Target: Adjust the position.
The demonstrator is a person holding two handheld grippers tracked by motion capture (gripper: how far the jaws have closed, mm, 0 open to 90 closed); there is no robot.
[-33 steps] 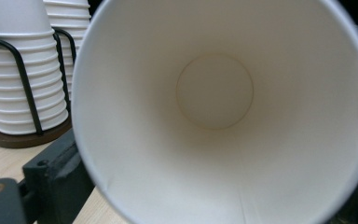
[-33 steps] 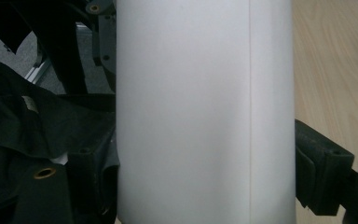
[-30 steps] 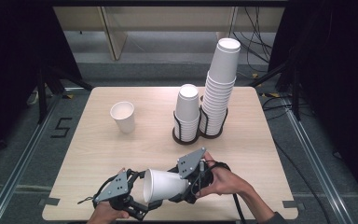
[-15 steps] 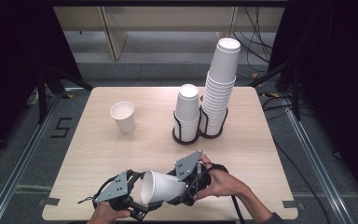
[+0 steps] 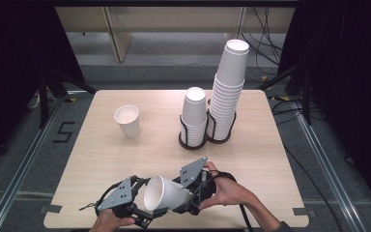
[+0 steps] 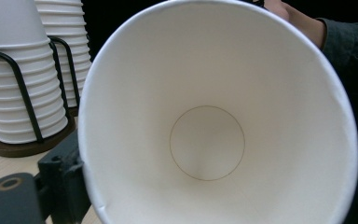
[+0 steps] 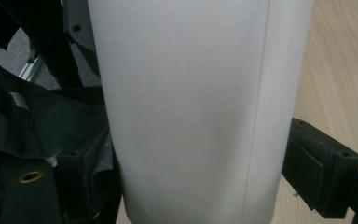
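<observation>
Cups crowd the far half of the counter point(image 5: 101, 159): we see a lone upright paper cup point(image 5: 127, 121) toward the left, standing well apart from everything else, and to its right a black wire rack point(image 5: 189, 140) with two stacks of upturned cups, a short stack point(image 5: 194, 113) and just beside it a tall stack point(image 5: 229, 87) that rises well above it. In the left tool view the same stacks and the rack's wire loops sit close behind the cup we hold. Nothing lies on the bare wood between the rack and our hands.

At the near edge we hold a white paper cup point(image 5: 166, 193) on its side between the two tools, clear of the other cups. Its open mouth faces our left tool point(image 5: 142, 212) and its base points toward our right tool point(image 5: 188, 195). In the left tool view we look straight into it: a clean white inside, a round bottom disc, and a slight crease in the rim at the lower left. In the right tool view its plain outer wall shows a vertical seam.

Our right tool grips the cup's body, a jaw on each side of the wall. Our left tool's jaws have just been closing with the cup's rim between them; we cannot tell whether the pads press on it.
</observation>
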